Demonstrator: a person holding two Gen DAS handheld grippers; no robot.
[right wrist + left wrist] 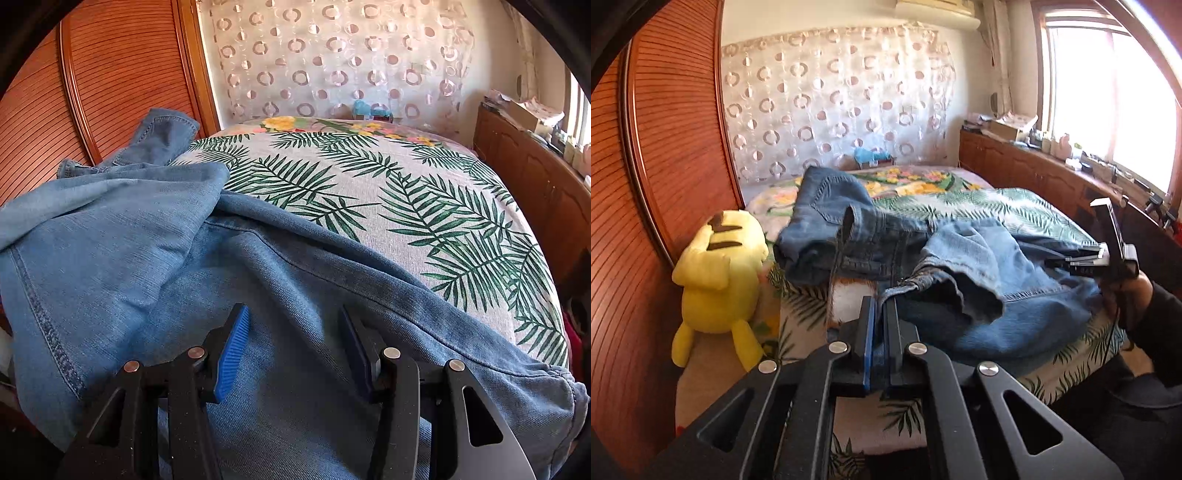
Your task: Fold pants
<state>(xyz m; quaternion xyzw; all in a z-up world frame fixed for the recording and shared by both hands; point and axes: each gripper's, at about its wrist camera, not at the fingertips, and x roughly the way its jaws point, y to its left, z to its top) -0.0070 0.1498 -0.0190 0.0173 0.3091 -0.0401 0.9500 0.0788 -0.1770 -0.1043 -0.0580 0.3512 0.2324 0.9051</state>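
Note:
Blue denim pants (923, 258) lie crumpled on the near part of the bed, with one leg thrown back over the rest. My left gripper (881, 306) is shut on the hem of a pant leg at the bed's near left corner. The right gripper (1108, 254) shows at the right in the left wrist view, held in a hand beside the pants. In the right wrist view my right gripper (293, 317) is open, with its blue pads (231, 354) hovering just over the denim (258, 258) and nothing between them.
The bed (406, 192) has a palm-leaf cover. A yellow plush toy (716, 280) sits at the bed's left beside a wooden wardrobe (665, 147). A low wooden cabinet (1034, 166) with clutter runs along the right under a bright window. A patterned curtain (332, 55) hangs behind.

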